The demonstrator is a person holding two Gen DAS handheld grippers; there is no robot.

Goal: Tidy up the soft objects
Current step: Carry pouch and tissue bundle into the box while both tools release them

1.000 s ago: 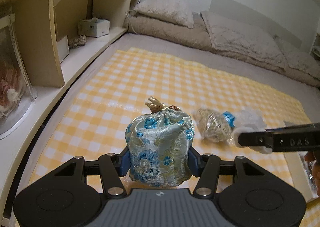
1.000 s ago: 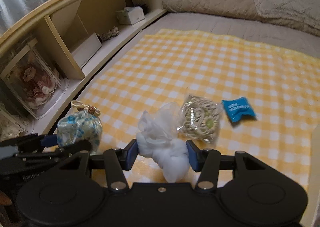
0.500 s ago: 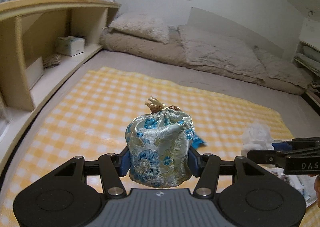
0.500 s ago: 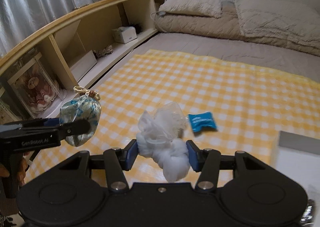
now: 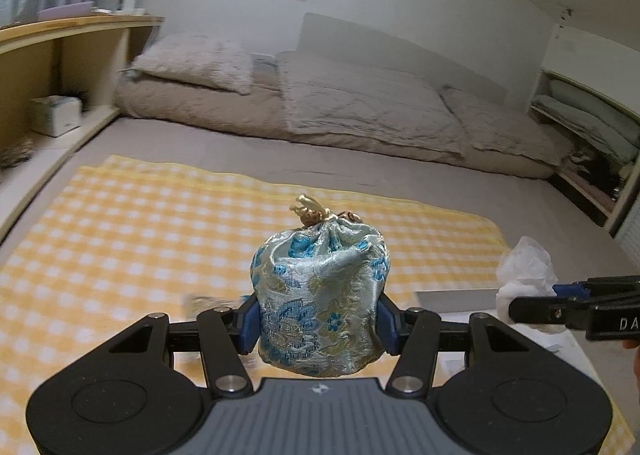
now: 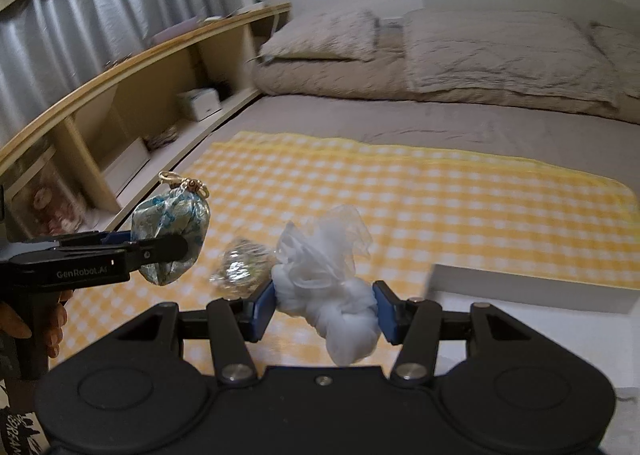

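My left gripper [image 5: 318, 319] is shut on a blue and gold brocade drawstring pouch [image 5: 320, 291], held in the air above the yellow checked blanket [image 5: 140, 231]. The same pouch [image 6: 172, 235] shows at the left of the right wrist view, clamped in the left gripper [image 6: 160, 249]. My right gripper [image 6: 324, 309] is shut on a white mesh bundle in clear plastic [image 6: 332, 287]; the bundle [image 5: 524, 275] shows at the right of the left wrist view. A clear bag of beige cord [image 6: 238, 271] lies on the blanket below.
A white box [image 6: 532, 283] sits at the blanket's near right edge. A wooden shelf unit [image 6: 132, 107] runs along the left with a tissue box [image 6: 200, 103]. Pillows and a folded duvet [image 5: 340, 111] lie at the far end. A hand [image 6: 52, 323] grips the left tool.
Both grippers have risen and swung to the right with their loads. The white box has come into view; the small blue packet has gone out of sight.
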